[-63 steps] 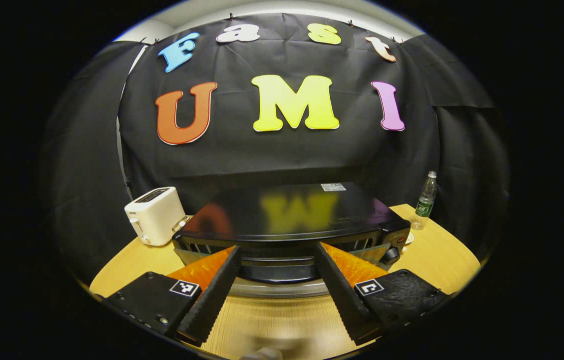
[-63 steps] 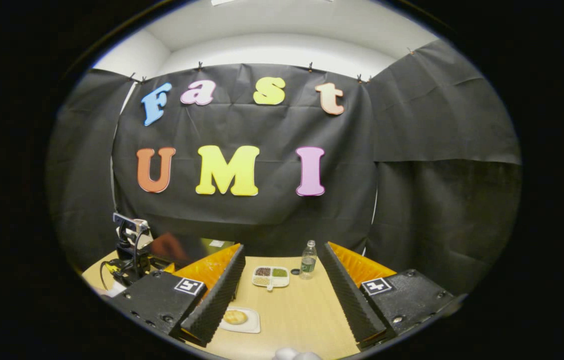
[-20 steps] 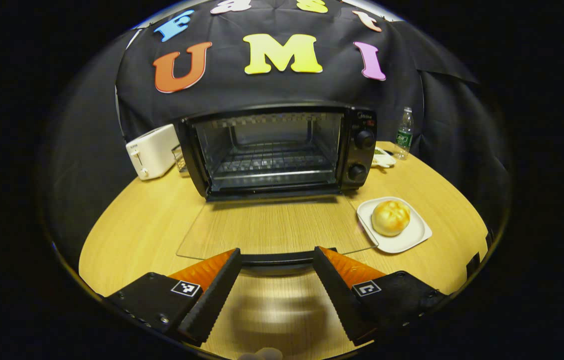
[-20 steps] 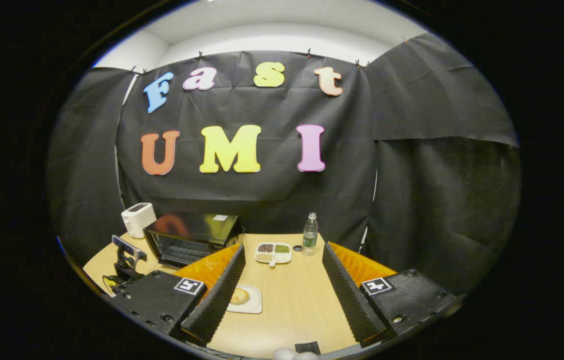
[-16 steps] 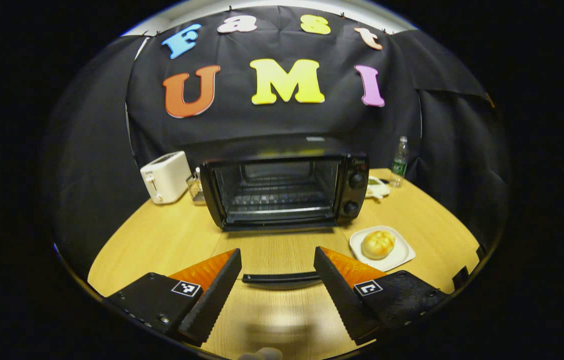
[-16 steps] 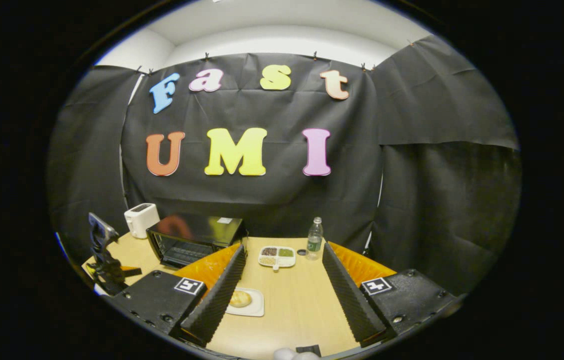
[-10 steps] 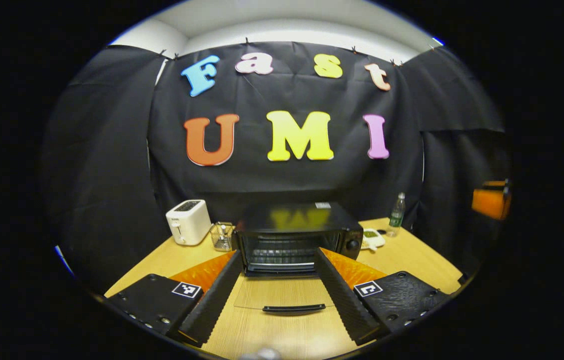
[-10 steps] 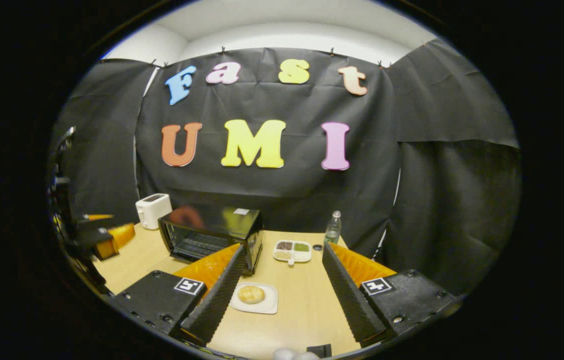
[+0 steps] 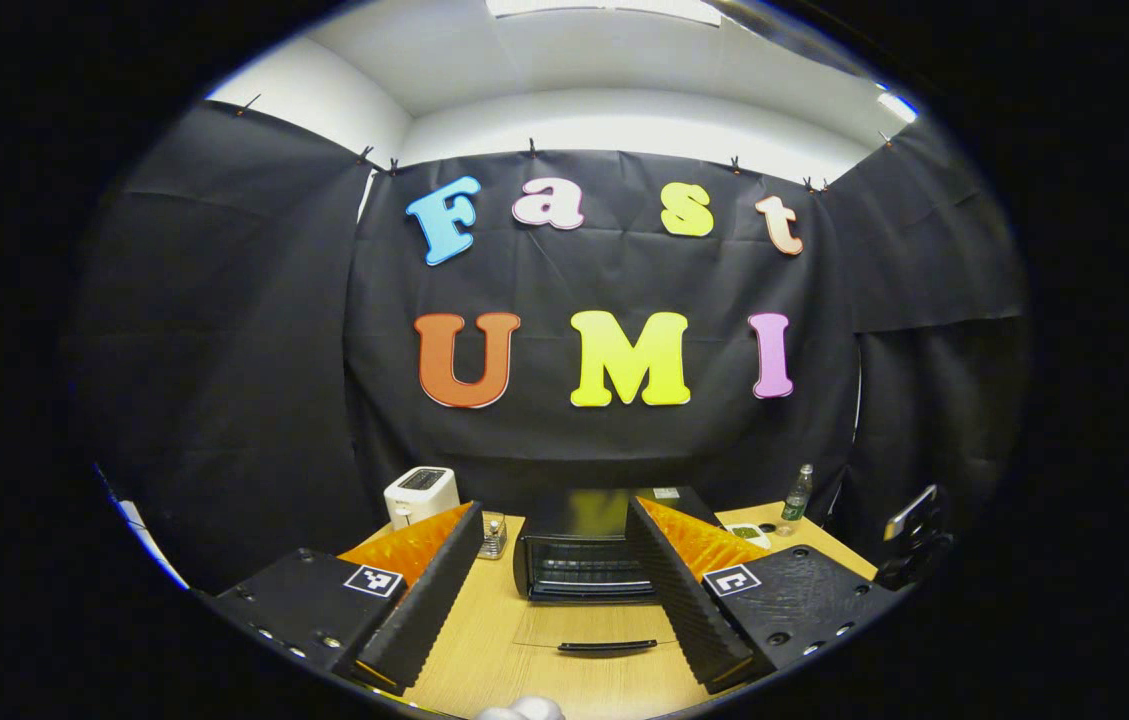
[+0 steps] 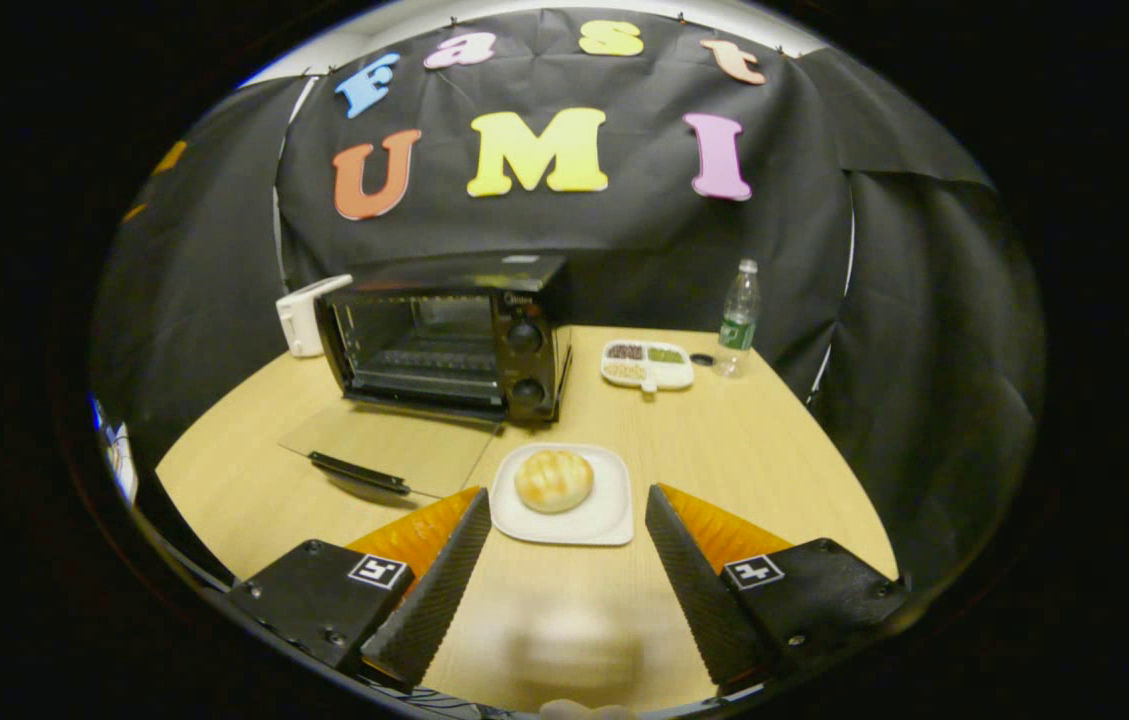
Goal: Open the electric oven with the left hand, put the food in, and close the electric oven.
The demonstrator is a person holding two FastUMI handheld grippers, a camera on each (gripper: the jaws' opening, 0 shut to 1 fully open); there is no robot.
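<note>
The black electric oven (image 10: 444, 335) stands on the wooden table (image 10: 774, 450) with its glass door (image 10: 394, 440) folded down flat, its handle (image 10: 359, 472) toward me. A golden bun (image 10: 553, 480) lies on a white square plate (image 10: 607, 520) in front of the oven's knobs. My right gripper (image 10: 568, 495) is open, its fingertips just short of the plate's near corners, touching nothing. My left gripper (image 9: 554, 510) is open and holds nothing, high and well back from the oven (image 9: 584, 560) and the lowered door handle (image 9: 607, 646).
A white toaster (image 10: 302, 315) stands left of the oven. A divided snack tray (image 10: 646, 365) and a water bottle (image 10: 739, 320) sit at the back right. A small glass holder (image 9: 492, 535) is between toaster and oven. Black cloth walls close the table in.
The oven door went from shut to fully open. My left gripper has left the handle and drawn back and up. My right gripper has swung down toward the plate with the bun.
</note>
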